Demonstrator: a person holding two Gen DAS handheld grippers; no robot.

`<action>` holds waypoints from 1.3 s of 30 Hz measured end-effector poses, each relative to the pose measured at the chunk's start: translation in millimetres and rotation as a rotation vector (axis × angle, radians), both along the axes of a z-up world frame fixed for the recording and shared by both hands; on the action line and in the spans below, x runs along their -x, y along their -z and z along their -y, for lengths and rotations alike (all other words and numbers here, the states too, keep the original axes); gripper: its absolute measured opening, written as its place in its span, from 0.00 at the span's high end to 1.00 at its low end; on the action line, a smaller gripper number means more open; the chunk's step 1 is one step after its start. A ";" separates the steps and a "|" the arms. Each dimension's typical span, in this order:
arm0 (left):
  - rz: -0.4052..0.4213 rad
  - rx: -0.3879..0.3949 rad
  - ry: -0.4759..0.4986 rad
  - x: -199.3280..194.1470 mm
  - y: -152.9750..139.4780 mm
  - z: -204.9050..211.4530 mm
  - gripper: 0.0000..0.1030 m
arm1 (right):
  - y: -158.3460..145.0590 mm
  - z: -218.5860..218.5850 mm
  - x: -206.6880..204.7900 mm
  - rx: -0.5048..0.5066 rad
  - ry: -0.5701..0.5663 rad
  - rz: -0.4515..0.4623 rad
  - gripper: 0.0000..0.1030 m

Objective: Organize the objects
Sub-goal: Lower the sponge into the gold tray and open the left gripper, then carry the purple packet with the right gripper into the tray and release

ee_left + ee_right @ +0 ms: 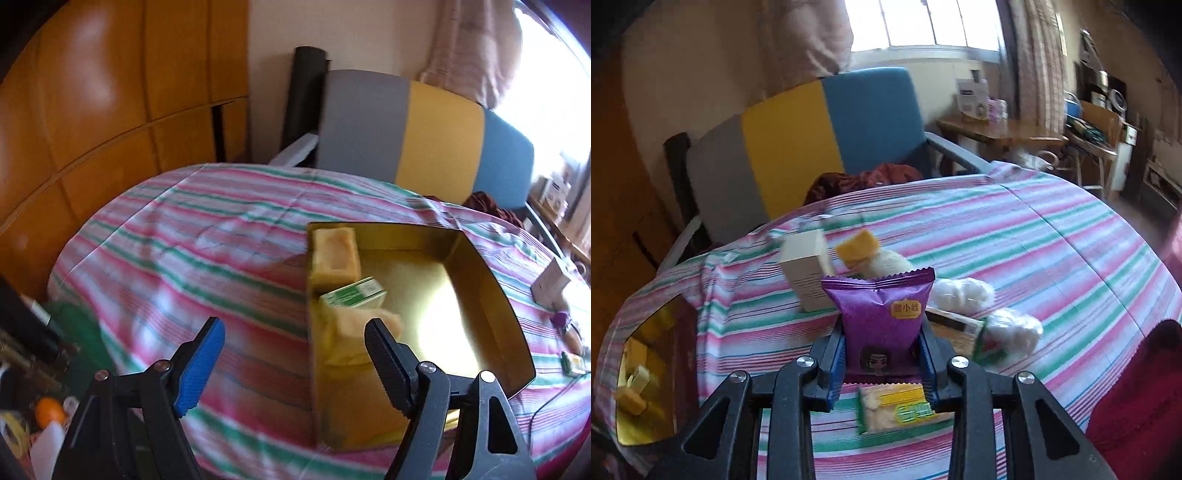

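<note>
A gold tin box lies open on the striped tablecloth, holding a yellow cake pack, a green carton and a pale wrapped snack. My left gripper hovers open over the box's near left wall, nothing between its fingers. In the right wrist view my right gripper is shut on a purple snack packet, held upright above the table. Beneath it lies a yellow-green snack pack. The gold box shows at the far left.
Behind the purple packet stand a beige carton, a yellow-topped pack, clear bags of white sweets and a green-edged pack. A grey, yellow and blue chair is behind the table. A dark red cloth lies at right.
</note>
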State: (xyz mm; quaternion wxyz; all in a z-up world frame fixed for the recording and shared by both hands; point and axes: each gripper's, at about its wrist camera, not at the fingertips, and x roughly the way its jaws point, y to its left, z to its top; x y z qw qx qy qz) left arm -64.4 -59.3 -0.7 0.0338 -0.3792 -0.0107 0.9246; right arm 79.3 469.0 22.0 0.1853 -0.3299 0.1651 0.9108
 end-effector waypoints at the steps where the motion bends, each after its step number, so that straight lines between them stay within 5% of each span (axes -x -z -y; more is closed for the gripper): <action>1: 0.006 -0.011 -0.010 -1.9 1.5 5.7 0.23 | -5.6 19.5 8.0 0.002 -0.075 0.001 0.68; 8: 0.014 -0.056 -0.035 -19.1 9.8 18.5 0.23 | -4.8 172.6 66.7 0.036 -0.538 0.073 0.68; 12: 0.003 -0.058 -0.044 -25.0 11.6 17.6 0.23 | 8.8 235.8 85.8 0.055 -0.671 0.115 0.68; 39: 0.000 -0.024 -0.136 -27.7 20.5 28.9 0.19 | 69.4 363.2 139.2 0.151 -0.892 0.309 0.68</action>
